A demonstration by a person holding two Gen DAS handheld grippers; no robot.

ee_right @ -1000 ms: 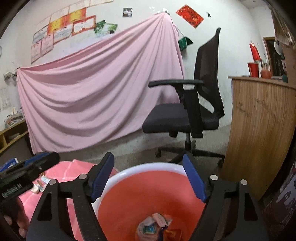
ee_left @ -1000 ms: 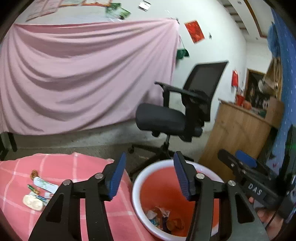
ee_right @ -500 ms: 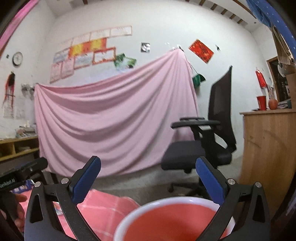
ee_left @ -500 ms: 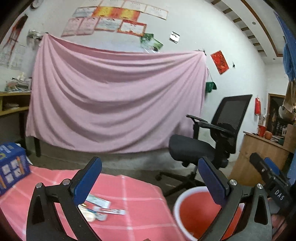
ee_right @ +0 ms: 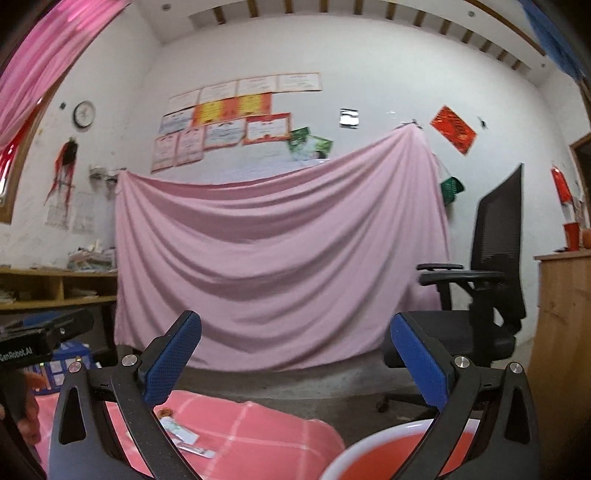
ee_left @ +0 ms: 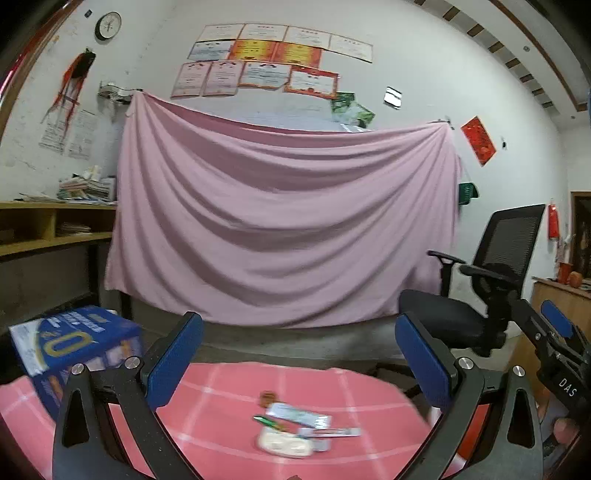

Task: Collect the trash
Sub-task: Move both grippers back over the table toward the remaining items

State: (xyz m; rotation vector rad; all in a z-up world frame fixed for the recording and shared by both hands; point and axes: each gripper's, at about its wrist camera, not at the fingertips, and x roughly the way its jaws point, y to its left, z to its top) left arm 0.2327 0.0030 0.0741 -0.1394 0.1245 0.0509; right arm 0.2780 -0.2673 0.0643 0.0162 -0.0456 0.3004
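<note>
Trash (ee_left: 295, 430) lies in a small cluster on the pink checked cloth (ee_left: 229, 413), between and just beyond the spread fingers of the left gripper (ee_left: 299, 365): a pale blister-like pack (ee_left: 283, 445) nearest, a white wrapper (ee_left: 299, 414) and a thin white stick (ee_left: 330, 432) beside it, a green scrap (ee_left: 266, 421), and a small brown piece (ee_left: 266, 398) farthest. Both grippers have just been opening, and their blue pads now stand wide apart with nothing between them. In the right wrist view the right gripper (ee_right: 295, 363) hangs above the near edge of the cloth and the white rim of a red basin (ee_right: 373, 448), which sits low at the right, beside the cloth. A few pieces of the trash show there too, partly behind the left finger. A blue box (ee_left: 72, 345) rests at the cloth's left end. Farther off stands a black office chair (ee_left: 480, 295) on the right, with a wooden counter (ee_right: 561, 314) beside it. A large pink sheet (ee_left: 280, 229) hangs across the far wall beneath rows of certificates (ee_left: 266, 62) and a round clock (ee_left: 108, 25).
</note>
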